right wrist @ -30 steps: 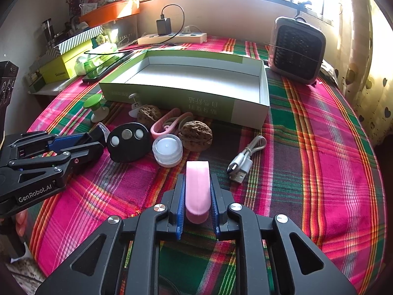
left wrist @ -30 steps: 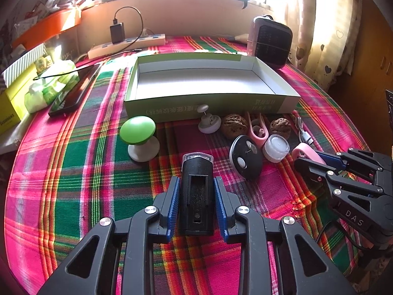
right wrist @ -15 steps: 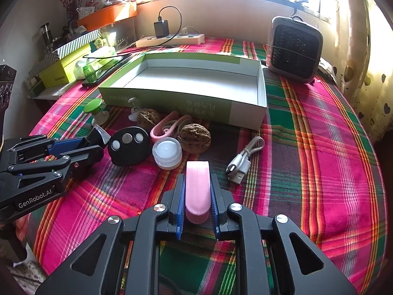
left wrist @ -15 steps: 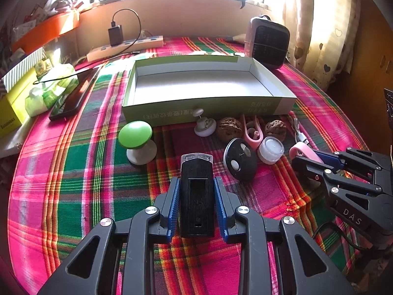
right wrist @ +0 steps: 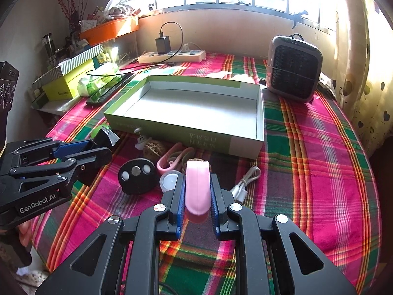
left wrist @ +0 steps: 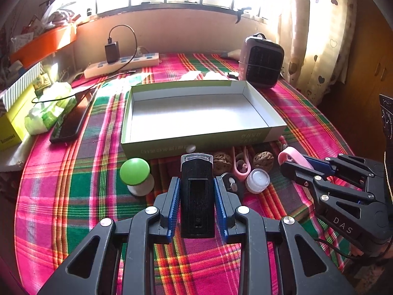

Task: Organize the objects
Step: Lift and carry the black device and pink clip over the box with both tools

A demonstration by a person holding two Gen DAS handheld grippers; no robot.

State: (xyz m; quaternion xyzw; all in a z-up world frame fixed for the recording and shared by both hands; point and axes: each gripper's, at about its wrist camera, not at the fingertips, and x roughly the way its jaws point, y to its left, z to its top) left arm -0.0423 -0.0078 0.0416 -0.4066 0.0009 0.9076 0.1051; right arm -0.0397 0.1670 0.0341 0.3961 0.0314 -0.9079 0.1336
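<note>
Clenched on both sides: my left gripper pinches a black, boxy plastic block with a clear cap at its far end, the ribbed blue pads pressed flat against its long sides. My right gripper squeezes a smooth pink piece with a rounded near end, glossy like soft plastic; I can't tell what it is.

Just ahead of the left jaws I see a green dome-topped knob on a white base, slightly to the left, and two wrinkled walnuts, a pink loop-shaped clip and a small round white jar to the right. Ahead and left of the right jaws lies a black oval remote with three round buttons; to their right, a coiled white cable.

Beyond all these sits a shallow rectangular cardboard tray, green outside, plain white inside, with nothing in it. Everything rests on a plaid cloth of pink, green and orange stripes. Farther off, right of the tray, stands a grey boxy heater with a dark grille; at the back a white power strip holds a black charger.
</note>
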